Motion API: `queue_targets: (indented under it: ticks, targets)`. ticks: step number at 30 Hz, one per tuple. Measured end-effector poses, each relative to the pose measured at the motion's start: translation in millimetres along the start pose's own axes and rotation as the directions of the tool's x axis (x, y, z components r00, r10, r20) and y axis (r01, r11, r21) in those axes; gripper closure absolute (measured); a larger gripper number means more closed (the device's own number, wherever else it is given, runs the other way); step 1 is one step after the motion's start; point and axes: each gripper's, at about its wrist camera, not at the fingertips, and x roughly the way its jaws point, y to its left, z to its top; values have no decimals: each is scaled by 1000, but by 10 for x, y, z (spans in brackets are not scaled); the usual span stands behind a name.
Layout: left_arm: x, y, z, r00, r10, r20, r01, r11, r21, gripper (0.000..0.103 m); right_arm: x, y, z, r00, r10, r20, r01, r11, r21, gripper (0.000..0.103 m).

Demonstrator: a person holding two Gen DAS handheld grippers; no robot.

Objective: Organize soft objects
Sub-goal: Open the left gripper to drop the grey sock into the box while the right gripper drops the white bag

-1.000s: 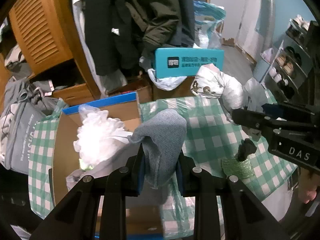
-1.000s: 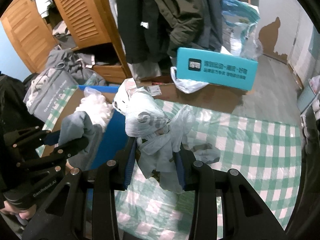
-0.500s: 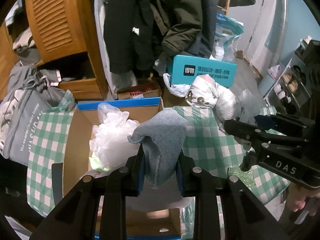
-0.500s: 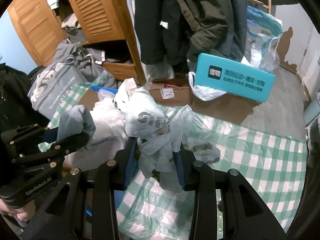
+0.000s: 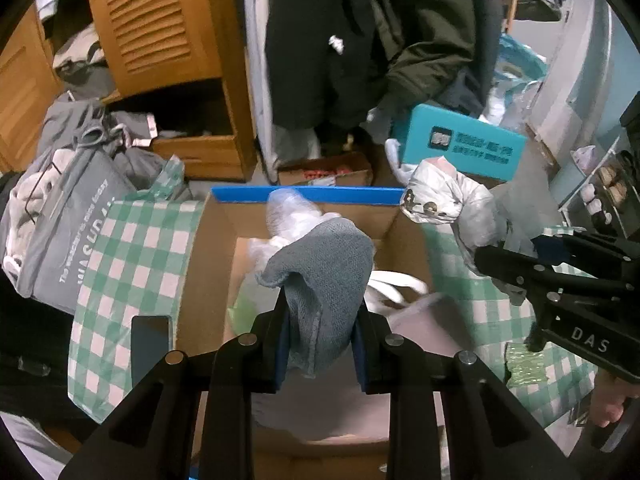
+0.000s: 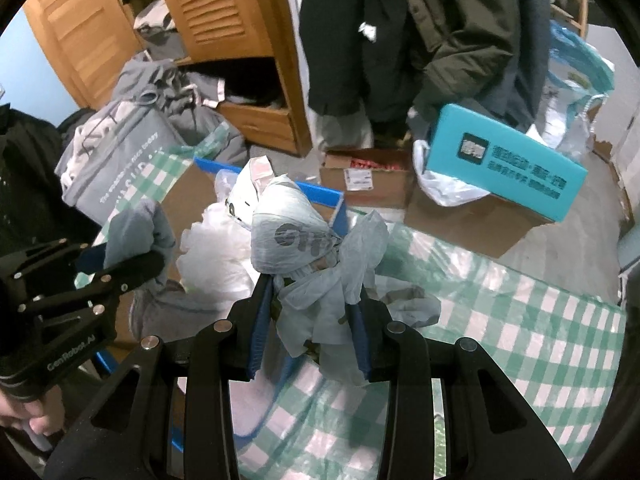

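where table showed before, box [image 5: 208, 264] now under left claw [image 5: 322, 344] pinching cloth [image 5: 324, 276]; right claw [image 6: 312, 320] pinching bag [image 6: 296, 236].

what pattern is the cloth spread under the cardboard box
Green and white checks. The cloth shows best in the right wrist view, spreading out beside the cardboard box.

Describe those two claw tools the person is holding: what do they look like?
Both are black, angular frames studded with round silver bolts, each ending in two fingers lined with blue pads. The left gripper carries white lettering reading GenRobot.AI; the right gripper is marked DAS. No cables show.
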Motion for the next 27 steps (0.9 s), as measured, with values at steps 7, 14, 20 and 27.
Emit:
queue_targets:
  ticks: [7,14,20,27]
  targets:
    - [292,229,84,998,29,-55,-30,999,-31,77,314,279,197,999,16,-51,-20,998,-65,68]
    - [550,432,79,992,61,-107,-70,994,-81,76,624,440,381,996,29,-84,-36,995,-89,68]
    - [668,502,123,989,77,-128,-93,987,-129,48,872,477,433,990,40,-134,-52,995,-90,65]
    - [526,495,94,986,132,-102,-142,984,-104,31,795,425,426,994,24,-105,-32,997,-72,49]
